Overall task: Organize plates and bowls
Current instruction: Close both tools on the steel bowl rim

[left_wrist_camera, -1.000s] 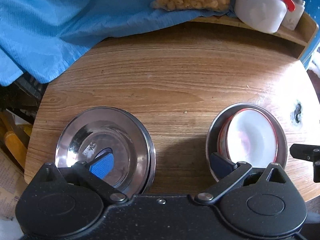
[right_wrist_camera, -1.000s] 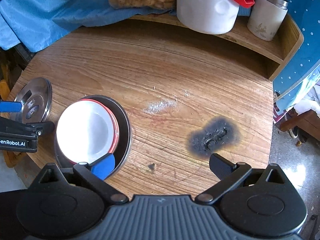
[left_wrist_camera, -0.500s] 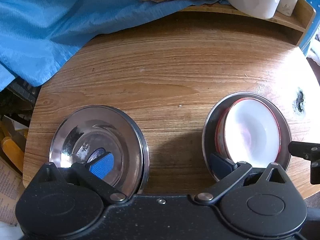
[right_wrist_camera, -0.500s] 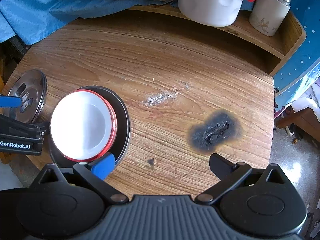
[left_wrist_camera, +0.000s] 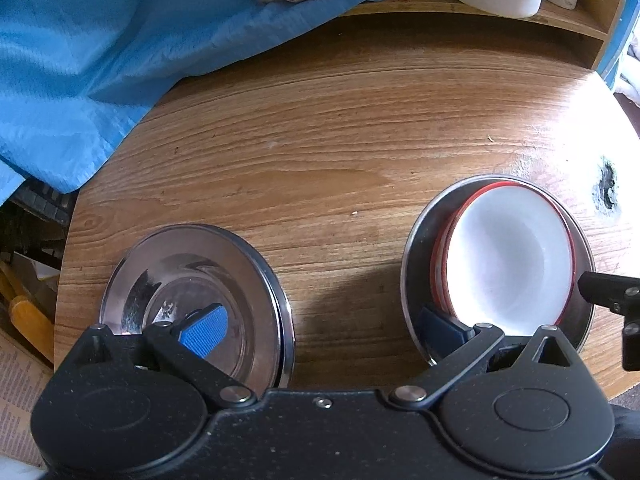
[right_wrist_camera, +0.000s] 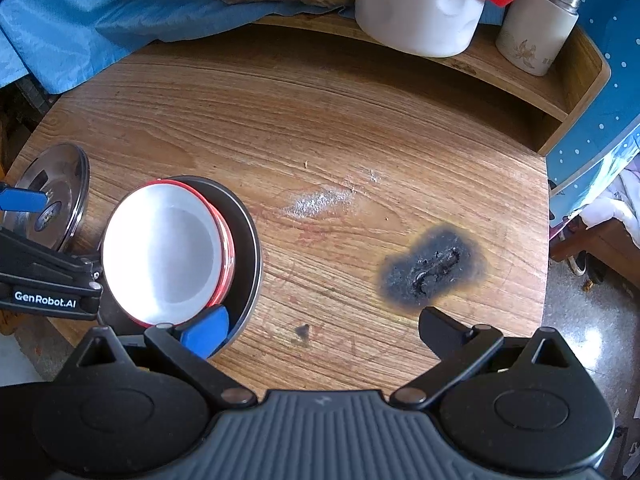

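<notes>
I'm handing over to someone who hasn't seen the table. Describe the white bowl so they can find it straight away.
Start at the round wooden table and find the black burn mark on its right side. Left of that, near the front edge, a dark metal plate holds the white bowl. It alone is white inside with a red rim; the steel plate further left is bare and shiny.

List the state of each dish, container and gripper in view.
Steel plates: stacked, upright, empty, on the table.
White bowls: red-rimmed, nested, tilted, inside the steel bowl.
Steel bowl: upright on the table, holding the white bowls.
Jug: on the shelf, upright.
Tin: on the shelf, lid on.
Left gripper: jaws open, holding nothing.
Right gripper: jaws open, holding nothing.
</notes>
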